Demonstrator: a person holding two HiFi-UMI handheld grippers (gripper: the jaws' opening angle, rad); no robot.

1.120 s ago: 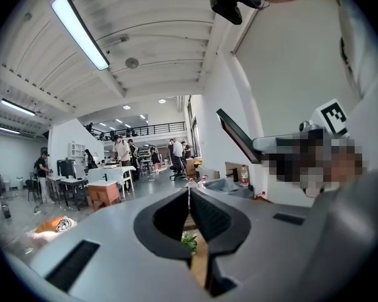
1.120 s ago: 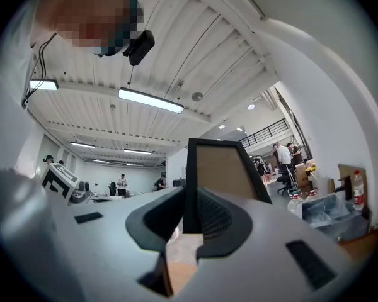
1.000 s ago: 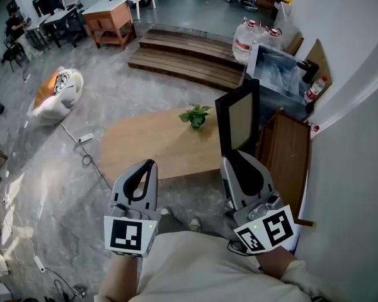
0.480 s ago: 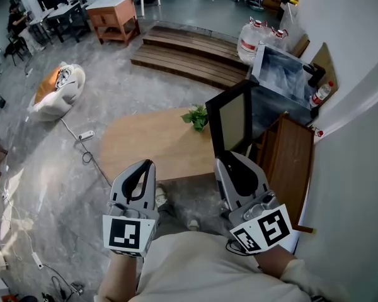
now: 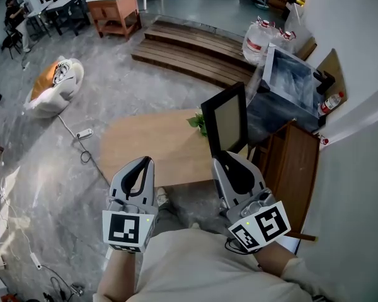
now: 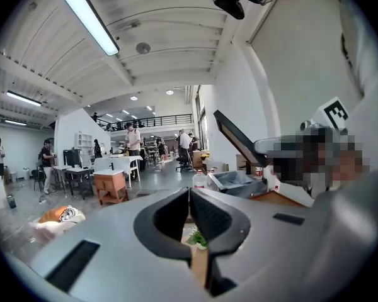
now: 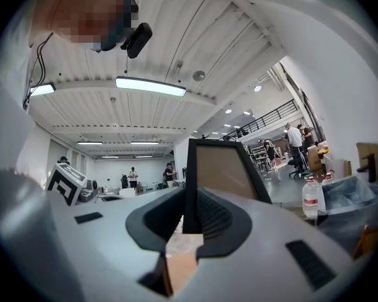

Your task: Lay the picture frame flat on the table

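In the head view, my right gripper point(image 5: 225, 160) held the picture frame point(image 5: 227, 119) upright by its lower edge, near the right end of the table point(image 5: 145, 146). In the left gripper view, my left gripper point(image 6: 189, 195) was closed on nothing. In the right gripper view, my jaws pinched the frame's black border.

Grey left gripper point(image 5: 147, 162), right gripper point(image 5: 221, 160), cream sleeves point(image 5: 295, 274)

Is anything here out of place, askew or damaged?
The picture frame is off the table: the right claw grips its lower edge and holds it upright, slightly tilted, in the air. Nothing looks spilled or damaged.
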